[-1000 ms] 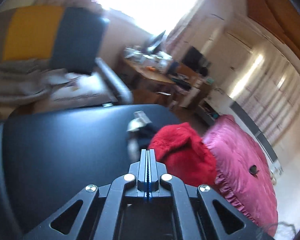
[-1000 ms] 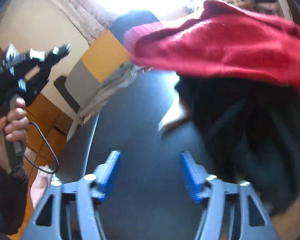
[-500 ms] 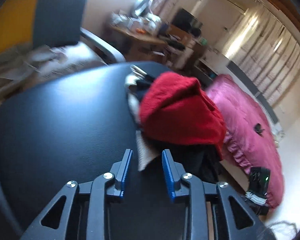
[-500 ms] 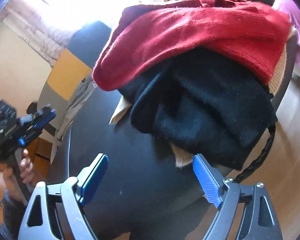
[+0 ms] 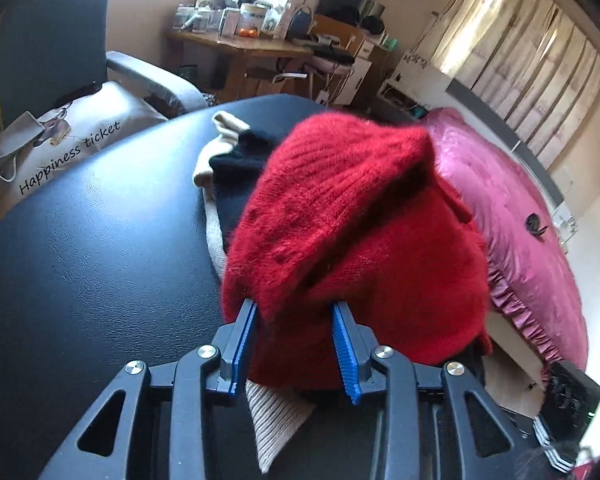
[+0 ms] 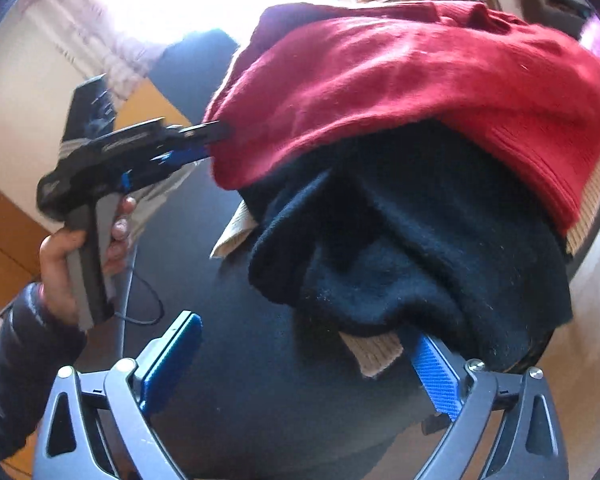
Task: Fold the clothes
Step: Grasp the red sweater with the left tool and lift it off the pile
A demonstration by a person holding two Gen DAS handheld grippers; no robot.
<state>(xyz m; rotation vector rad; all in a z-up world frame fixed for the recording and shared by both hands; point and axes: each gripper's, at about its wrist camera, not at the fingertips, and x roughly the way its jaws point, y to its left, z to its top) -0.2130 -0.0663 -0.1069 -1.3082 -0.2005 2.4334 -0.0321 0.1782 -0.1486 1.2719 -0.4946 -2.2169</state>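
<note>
Clothes sit heaped at the right edge of the black table (image 5: 100, 248): a red knit sweater (image 5: 352, 216) on top, a black garment (image 6: 412, 248) under it, a beige ribbed knit (image 5: 276, 412) at the bottom. The left tool (image 5: 294, 312) has a fold of the red sweater's near hem between its blue pads; its jaws are closing. The right tool (image 6: 312, 356), jaws opening wide, hovers at the pile's near edge gripping nothing. A hand (image 6: 60, 256) holds the left tool's handle.
</note>
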